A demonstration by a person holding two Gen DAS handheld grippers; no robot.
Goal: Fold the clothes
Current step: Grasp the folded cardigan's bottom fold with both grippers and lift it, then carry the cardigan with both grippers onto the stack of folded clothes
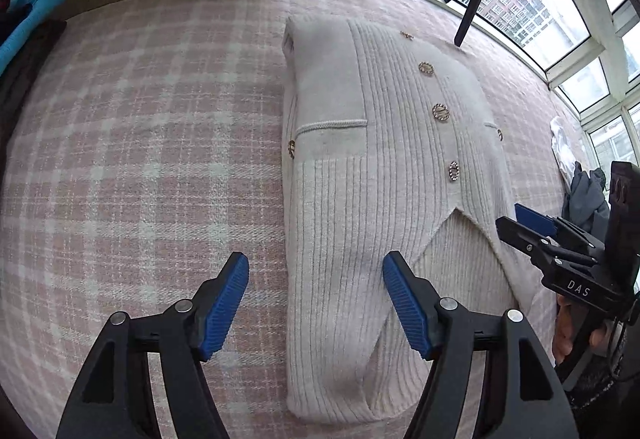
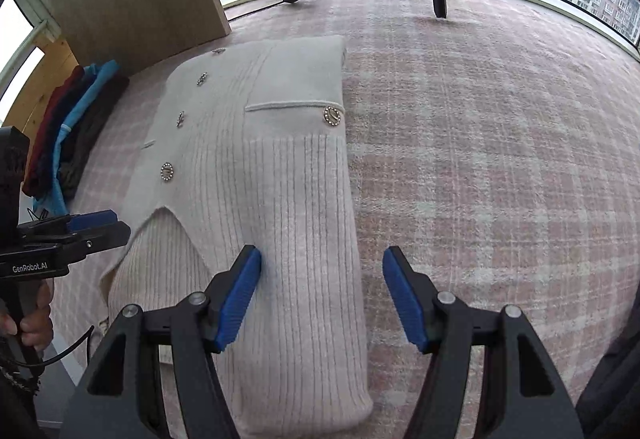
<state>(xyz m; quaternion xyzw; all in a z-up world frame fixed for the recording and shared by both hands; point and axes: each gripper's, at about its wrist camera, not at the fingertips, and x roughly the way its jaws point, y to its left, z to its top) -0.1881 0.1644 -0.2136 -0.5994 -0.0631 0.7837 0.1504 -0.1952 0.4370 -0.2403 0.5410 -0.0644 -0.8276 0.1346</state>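
Cardigan (image 1: 360, 175), cream and ribbed with its sides folded in, lies flat on the pink plaid surface (image 1: 140, 159), and we hold our left gripper (image 1: 316, 303) and right gripper (image 2: 322, 295) over its near edges, fingers spread apart and gripping nothing.

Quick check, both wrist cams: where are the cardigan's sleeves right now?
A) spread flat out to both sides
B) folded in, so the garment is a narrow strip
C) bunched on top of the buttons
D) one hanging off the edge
B: the beige cardigan lies as a narrow strip with straight folded side edges on the plaid cloth, and no sleeve spreads out.
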